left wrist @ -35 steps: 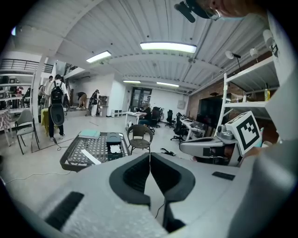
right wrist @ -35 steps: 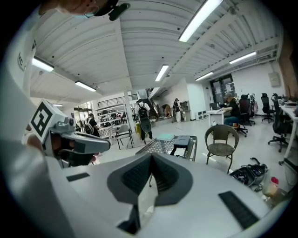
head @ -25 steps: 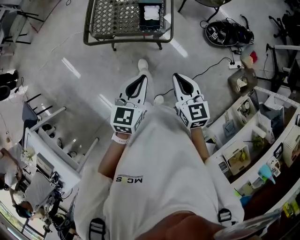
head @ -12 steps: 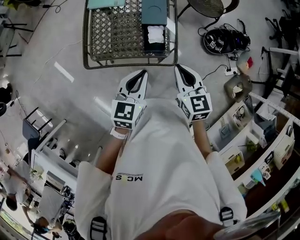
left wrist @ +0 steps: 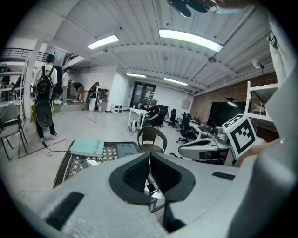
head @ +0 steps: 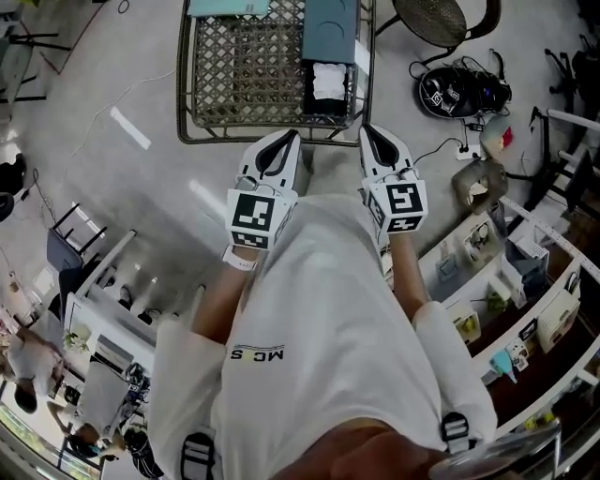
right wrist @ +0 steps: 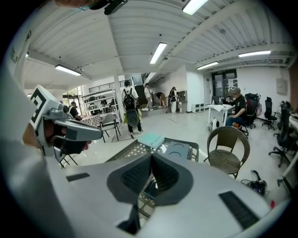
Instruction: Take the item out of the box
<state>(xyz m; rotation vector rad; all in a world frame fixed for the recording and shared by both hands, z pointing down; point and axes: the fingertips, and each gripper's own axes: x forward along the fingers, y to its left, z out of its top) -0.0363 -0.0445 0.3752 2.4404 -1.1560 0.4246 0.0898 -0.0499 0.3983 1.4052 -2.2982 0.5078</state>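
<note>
A metal lattice table (head: 246, 66) stands on the floor ahead of me. On its right side lies an open dark teal box (head: 330, 70) with a white item (head: 328, 81) inside and its lid (head: 330, 19) folded back. My left gripper (head: 292, 138) and right gripper (head: 367, 130) are held side by side at the table's near edge, both shut and empty. In the left gripper view the jaws (left wrist: 150, 160) meet with nothing between them, the table (left wrist: 74, 162) just beyond. The right gripper view shows the same, with the gripper (right wrist: 152, 158) in front of the box lid (right wrist: 179, 149).
A flat light-teal box (head: 228, 7) lies at the table's far left. A wicker chair (head: 441, 14) stands beyond the table on the right. A dark bag (head: 459, 86) and cables lie on the floor at right. White shelves (head: 525, 272) line my right side, desks my left.
The table has come nearer in the head view: I have walked toward it. Both grippers, still shut, now reach its near edge instead of hanging over bare floor.
</note>
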